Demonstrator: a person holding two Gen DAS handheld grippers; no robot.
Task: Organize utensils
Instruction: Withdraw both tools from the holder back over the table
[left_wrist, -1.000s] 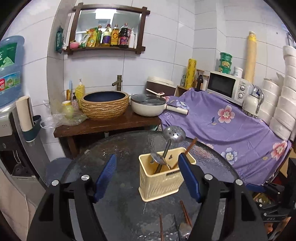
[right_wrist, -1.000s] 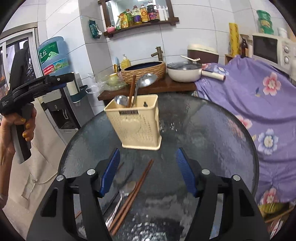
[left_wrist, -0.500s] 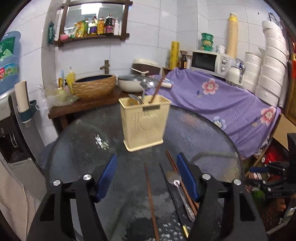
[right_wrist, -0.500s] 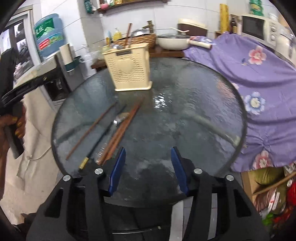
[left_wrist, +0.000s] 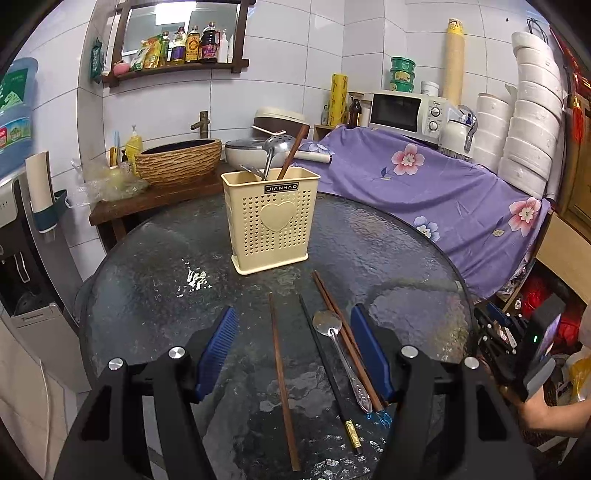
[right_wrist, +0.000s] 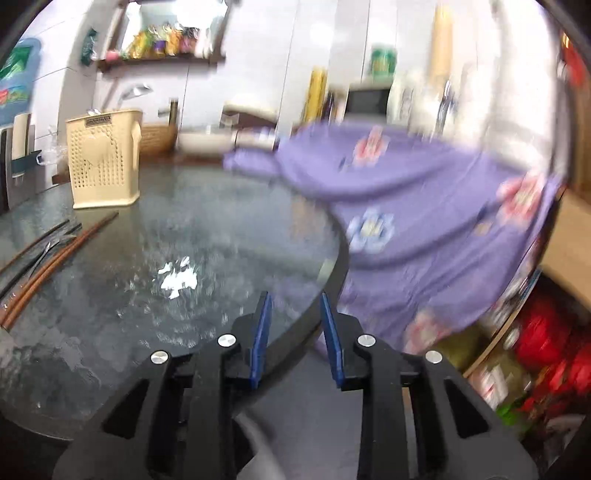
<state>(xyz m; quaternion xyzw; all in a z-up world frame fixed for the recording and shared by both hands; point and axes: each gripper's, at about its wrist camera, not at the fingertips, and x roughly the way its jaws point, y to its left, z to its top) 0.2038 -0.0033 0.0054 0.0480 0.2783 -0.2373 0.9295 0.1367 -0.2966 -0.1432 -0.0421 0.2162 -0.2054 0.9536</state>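
Observation:
A cream utensil holder (left_wrist: 271, 221) stands on the round glass table (left_wrist: 155, 258), with a slotted ladle, a spoon and a brown chopstick in it. In front of it lie a lone brown chopstick (left_wrist: 282, 376), a black chopstick (left_wrist: 328, 373), a metal spoon (left_wrist: 341, 354) and a brown chopstick pair (left_wrist: 345, 341). My left gripper (left_wrist: 295, 321) is open and empty, low over these loose utensils. My right gripper (right_wrist: 295, 306) is open a little and empty, at the table's right edge, far from the holder (right_wrist: 103, 158). The right wrist view is blurred.
A purple flowered cloth (left_wrist: 424, 184) covers furniture right of the table, with a microwave (left_wrist: 404, 112) on it. A wooden bench behind holds a woven basin (left_wrist: 179, 160) and a pan. A water dispenser (left_wrist: 18, 221) stands at the left.
My left gripper has drawn back toward the near table edge, now over the loose utensils. My right gripper has swung right, off to the table's edge, and its jaws have narrowed.

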